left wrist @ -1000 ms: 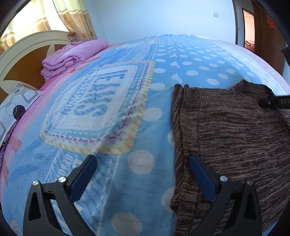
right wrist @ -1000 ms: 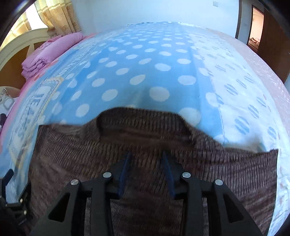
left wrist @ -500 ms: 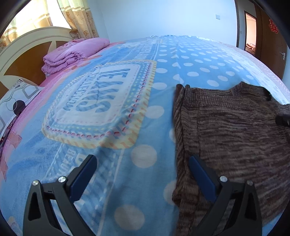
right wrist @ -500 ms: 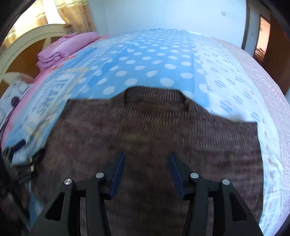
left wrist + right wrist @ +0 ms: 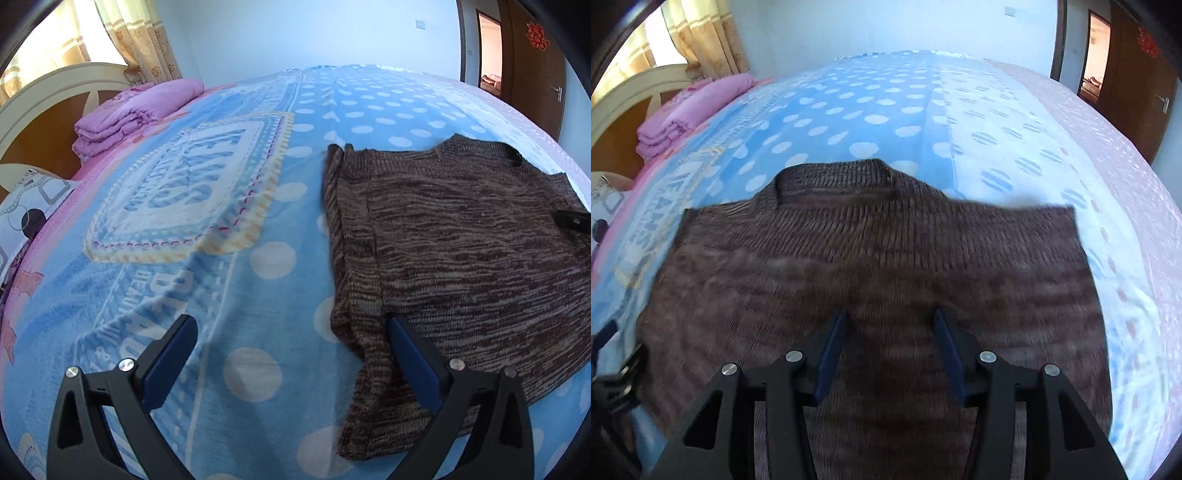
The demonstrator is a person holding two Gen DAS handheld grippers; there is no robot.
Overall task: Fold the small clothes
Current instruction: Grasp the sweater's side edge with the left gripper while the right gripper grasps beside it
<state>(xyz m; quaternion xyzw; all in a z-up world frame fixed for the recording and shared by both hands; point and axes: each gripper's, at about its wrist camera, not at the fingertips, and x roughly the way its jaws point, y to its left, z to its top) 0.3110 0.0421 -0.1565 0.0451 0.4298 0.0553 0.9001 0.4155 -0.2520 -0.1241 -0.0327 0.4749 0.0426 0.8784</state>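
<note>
A brown knit sweater (image 5: 461,251) lies flat on the blue polka-dot bedspread (image 5: 221,266), sleeves folded in, collar at the far end (image 5: 834,177). My left gripper (image 5: 291,332) is open wide at the sweater's near left edge, its right finger (image 5: 410,347) over the knit and its left finger over the bedspread. My right gripper (image 5: 890,328) is open and empty, held above the middle of the sweater (image 5: 886,258). Its tip shows at the right edge of the left wrist view (image 5: 574,221).
A folded pink quilt (image 5: 129,118) lies by the cream and wood headboard (image 5: 48,96) at far left. A patterned pillow (image 5: 26,210) is at the left edge. A brown door (image 5: 535,66) stands at far right. Pale pink sheet (image 5: 1108,155) runs right of the sweater.
My right gripper has pulled back from the collar toward the sweater's middle and its jaws have opened wider. My left gripper has stayed near the sweater's left edge.
</note>
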